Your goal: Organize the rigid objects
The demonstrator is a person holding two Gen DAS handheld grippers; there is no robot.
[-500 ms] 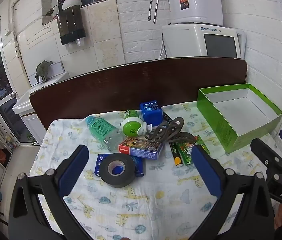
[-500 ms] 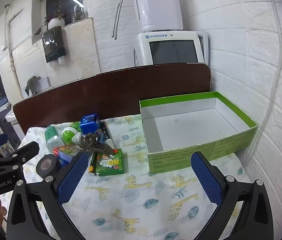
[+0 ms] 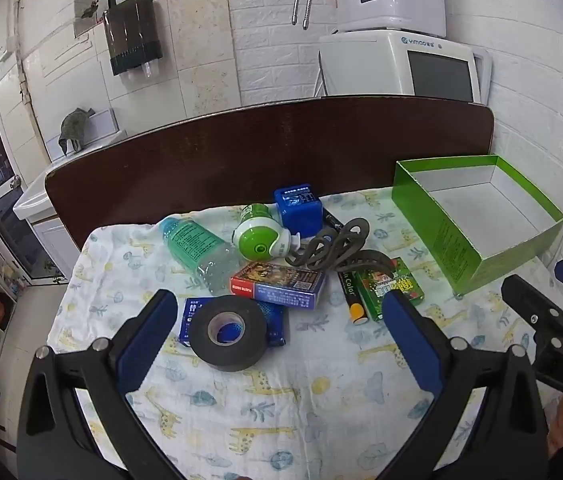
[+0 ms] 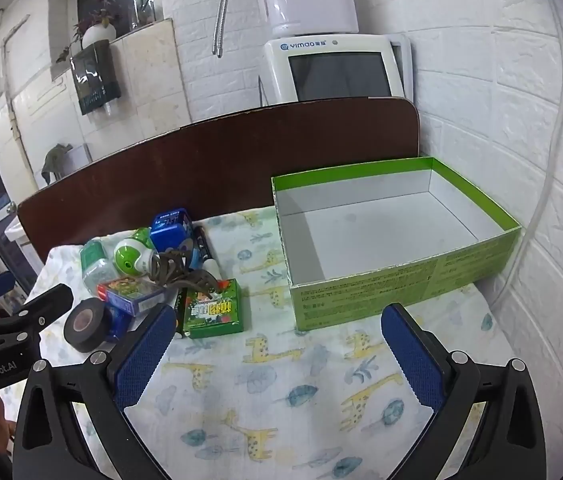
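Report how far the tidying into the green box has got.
Nothing is done: the green box is empty. Nothing is in hand: the left tongs and right tongs are open. Left: the tape roll, bottle, card boxes and the other items in the pile.

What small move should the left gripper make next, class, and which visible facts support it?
Probably ease the left gripper forward and down over the black tape roll. Its jaws stand wide open with nothing between them, the roll lies nearest and on top of a blue packet, and the green box is empty. The right gripper is open too.
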